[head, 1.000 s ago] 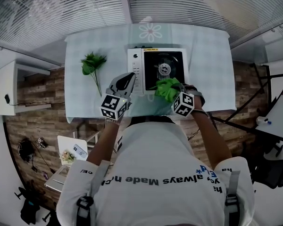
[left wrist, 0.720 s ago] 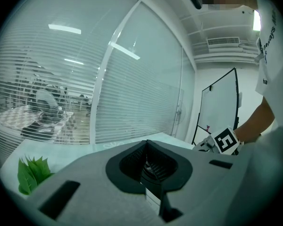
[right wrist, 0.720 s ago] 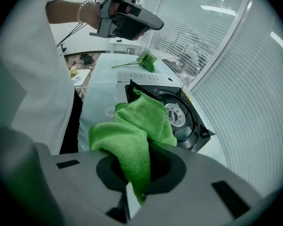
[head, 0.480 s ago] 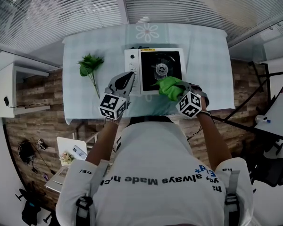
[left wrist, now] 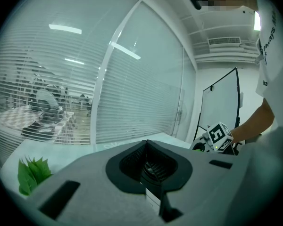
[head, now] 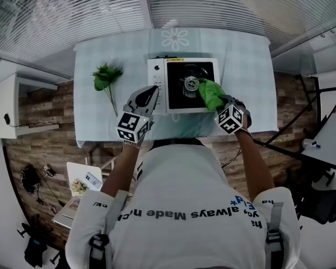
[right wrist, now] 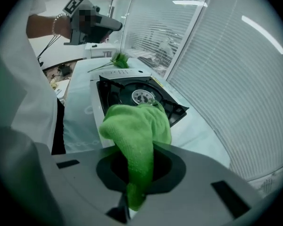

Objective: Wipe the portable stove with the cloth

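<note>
The cloth (head: 211, 93), clamped in the right claw (right wrist: 137, 175), hides a corner of the stove (head: 158, 88).

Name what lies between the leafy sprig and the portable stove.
Head view: bare tablecloth separates leafy sprig from portable stove; the left gripper hangs just nearer the person.

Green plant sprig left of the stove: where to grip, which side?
Probably the bare stem, not the leafy head. It lies flat on the table, stem end toward the person, so come down from above, jaws across the stem. The left hand-held gripper is nearest.
</note>
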Action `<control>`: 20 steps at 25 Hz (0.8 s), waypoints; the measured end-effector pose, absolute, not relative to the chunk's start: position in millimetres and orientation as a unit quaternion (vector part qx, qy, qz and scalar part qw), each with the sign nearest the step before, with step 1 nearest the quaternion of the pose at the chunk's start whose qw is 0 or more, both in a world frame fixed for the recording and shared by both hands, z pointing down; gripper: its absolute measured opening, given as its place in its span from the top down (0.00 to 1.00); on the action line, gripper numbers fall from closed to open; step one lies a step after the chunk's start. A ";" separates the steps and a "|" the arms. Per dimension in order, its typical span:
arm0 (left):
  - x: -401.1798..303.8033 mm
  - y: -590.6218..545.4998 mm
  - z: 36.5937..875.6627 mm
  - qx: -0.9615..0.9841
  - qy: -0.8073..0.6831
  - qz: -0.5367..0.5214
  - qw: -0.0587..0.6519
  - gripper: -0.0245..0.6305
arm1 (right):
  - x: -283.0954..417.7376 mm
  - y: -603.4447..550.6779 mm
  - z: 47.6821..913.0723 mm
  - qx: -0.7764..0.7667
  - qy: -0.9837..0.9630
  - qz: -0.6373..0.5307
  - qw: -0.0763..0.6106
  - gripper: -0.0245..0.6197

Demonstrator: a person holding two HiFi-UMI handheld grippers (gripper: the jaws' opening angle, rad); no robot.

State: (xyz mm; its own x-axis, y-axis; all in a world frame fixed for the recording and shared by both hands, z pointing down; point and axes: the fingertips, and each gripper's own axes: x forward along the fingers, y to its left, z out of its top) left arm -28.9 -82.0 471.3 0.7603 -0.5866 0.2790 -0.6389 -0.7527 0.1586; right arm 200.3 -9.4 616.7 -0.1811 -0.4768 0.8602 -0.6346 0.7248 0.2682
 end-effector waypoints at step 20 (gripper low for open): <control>-44.1 -94.0 477.5 0.918 -0.357 0.111 0.133 0.94 | 212.4 -63.1 627.0 0.363 -0.770 0.085 0.518 0.93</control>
